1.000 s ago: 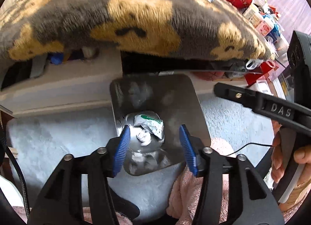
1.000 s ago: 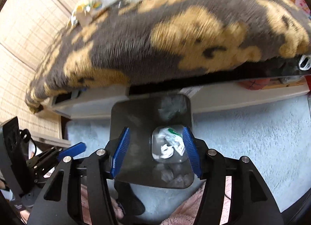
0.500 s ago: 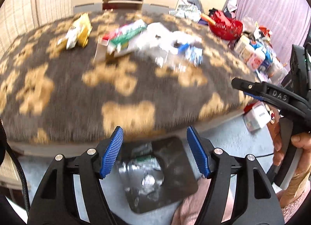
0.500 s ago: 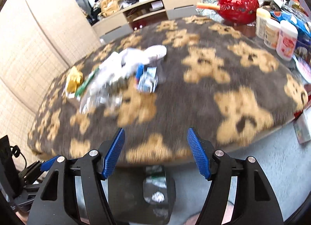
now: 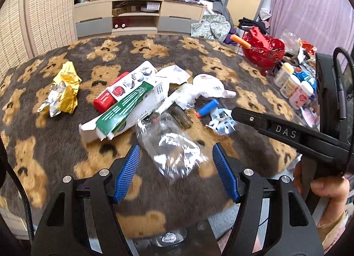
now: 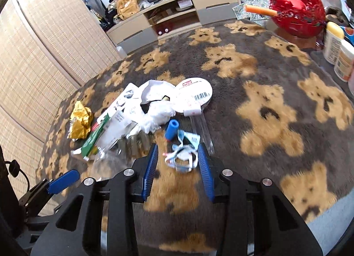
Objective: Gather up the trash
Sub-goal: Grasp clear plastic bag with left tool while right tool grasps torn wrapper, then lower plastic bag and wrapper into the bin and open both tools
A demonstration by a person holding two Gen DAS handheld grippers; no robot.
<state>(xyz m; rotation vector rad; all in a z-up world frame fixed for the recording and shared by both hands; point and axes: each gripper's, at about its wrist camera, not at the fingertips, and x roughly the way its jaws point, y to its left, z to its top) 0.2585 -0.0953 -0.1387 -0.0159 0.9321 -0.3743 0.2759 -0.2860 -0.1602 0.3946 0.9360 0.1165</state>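
Observation:
Trash lies on a table under a brown bear-print blanket (image 5: 55, 152). My left gripper (image 5: 176, 156) is open above a crumpled clear plastic wrapper (image 5: 174, 149). Beyond it lie a green-and-white carton (image 5: 124, 110), a red can (image 5: 108, 99), a yellow foil wrapper (image 5: 64, 90), white paper (image 5: 188, 96) and a blue tube (image 5: 208, 107). My right gripper (image 6: 178, 154) is open around a crumpled blue-and-white wrapper (image 6: 183, 154); the blue tube (image 6: 172, 129) and a round white lid (image 6: 193, 96) lie just beyond. A bin with trash (image 5: 169, 237) shows below the table's edge.
A red basket (image 5: 263, 50) and several white bottles (image 5: 294, 87) stand at the table's right edge. A TV cabinet (image 5: 137, 17) is behind. The right gripper's body (image 5: 287, 134) crosses the left wrist view's right side; the left gripper's blue tip (image 6: 63, 181) shows at lower left.
Both grippers rose from the bin on the floor to above the tabletop. The left now hovers over the clear wrapper, the right over the blue-and-white wrapper.

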